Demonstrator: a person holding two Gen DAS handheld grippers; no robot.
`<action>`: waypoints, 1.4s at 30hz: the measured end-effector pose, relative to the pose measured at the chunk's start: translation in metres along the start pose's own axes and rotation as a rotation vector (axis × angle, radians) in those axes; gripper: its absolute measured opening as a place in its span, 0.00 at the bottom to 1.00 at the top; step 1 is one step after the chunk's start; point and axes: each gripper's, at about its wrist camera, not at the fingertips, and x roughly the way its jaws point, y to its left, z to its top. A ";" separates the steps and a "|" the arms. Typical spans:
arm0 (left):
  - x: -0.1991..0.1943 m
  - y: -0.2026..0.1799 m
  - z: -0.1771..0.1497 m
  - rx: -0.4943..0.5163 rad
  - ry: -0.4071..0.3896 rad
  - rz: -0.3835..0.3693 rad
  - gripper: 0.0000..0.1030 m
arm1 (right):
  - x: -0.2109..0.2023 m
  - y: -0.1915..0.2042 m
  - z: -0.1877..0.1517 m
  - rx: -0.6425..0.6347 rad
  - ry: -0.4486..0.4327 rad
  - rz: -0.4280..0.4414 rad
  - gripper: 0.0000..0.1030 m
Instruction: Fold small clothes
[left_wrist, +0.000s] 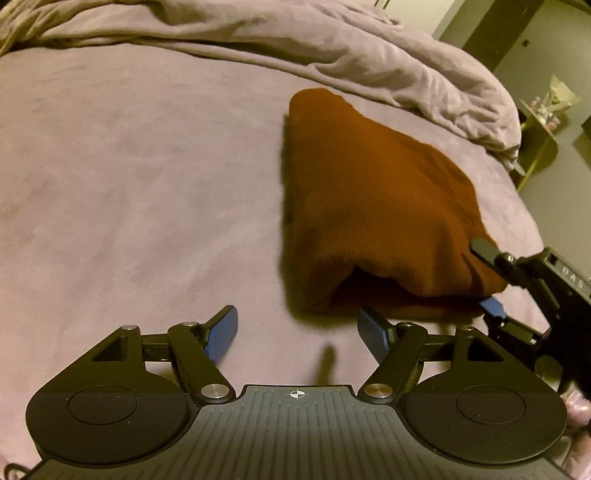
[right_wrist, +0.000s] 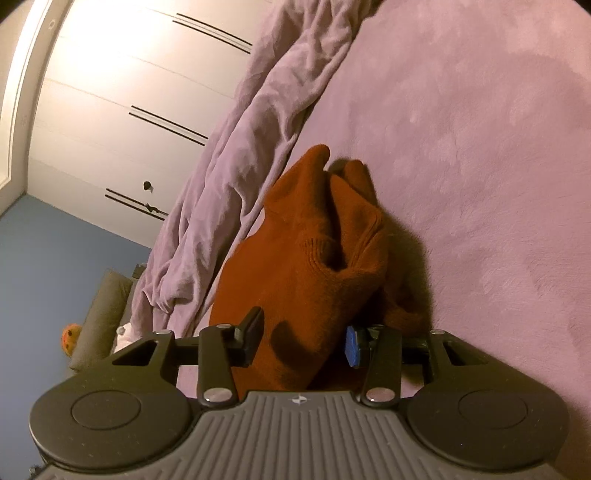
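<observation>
A rust-brown knitted garment lies folded on the mauve bed cover. My left gripper is open and empty, just in front of the garment's near left corner, above the cover. My right gripper shows in the left wrist view at the garment's near right corner, one finger over the fabric and one under it. In the right wrist view the right gripper has the thick folded garment between its fingers, with the jaws spread wide around it.
A crumpled mauve duvet is bunched along the far side of the bed, and also shows in the right wrist view. A white wardrobe stands beyond. A yellow-green side table stands past the bed's right edge.
</observation>
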 end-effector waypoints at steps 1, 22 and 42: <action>-0.001 0.001 0.000 -0.009 -0.003 -0.007 0.75 | -0.001 -0.001 0.001 -0.002 -0.005 -0.002 0.42; 0.027 0.003 0.023 0.090 -0.041 0.120 0.77 | 0.003 0.004 0.010 -0.075 -0.030 -0.035 0.10; 0.010 -0.019 0.062 0.255 -0.151 0.153 0.80 | 0.025 0.116 -0.047 -0.888 0.008 -0.161 0.29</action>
